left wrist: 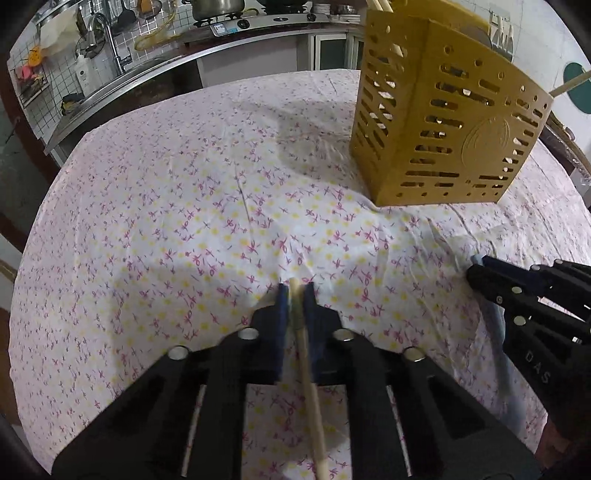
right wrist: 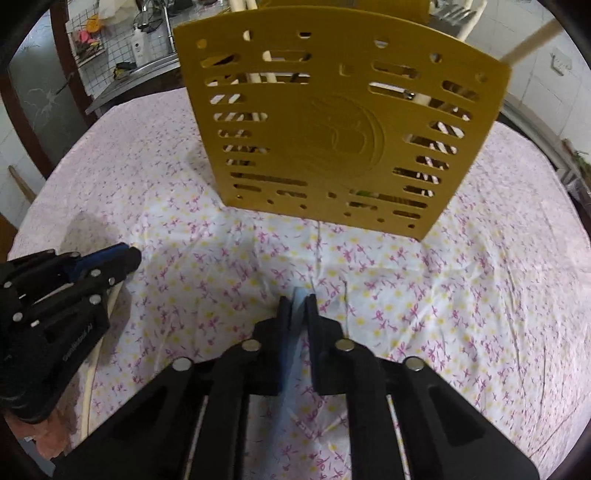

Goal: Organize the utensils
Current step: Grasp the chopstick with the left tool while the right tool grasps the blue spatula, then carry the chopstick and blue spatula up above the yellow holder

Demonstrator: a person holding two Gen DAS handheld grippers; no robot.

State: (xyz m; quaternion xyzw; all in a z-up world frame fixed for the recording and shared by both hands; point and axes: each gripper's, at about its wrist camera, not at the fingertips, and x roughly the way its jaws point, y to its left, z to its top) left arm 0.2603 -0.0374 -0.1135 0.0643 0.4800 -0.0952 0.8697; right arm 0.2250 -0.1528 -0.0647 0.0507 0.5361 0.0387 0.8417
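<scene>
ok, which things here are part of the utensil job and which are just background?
Part of the job:
- wooden stick, clamped in the left gripper
- pale blue utensil, clamped in the right gripper
- yellow slotted holder, some sticks already inside

Just lying about:
- floral tablecloth
- sink tap
- pot on the stove
- soap bottle
</scene>
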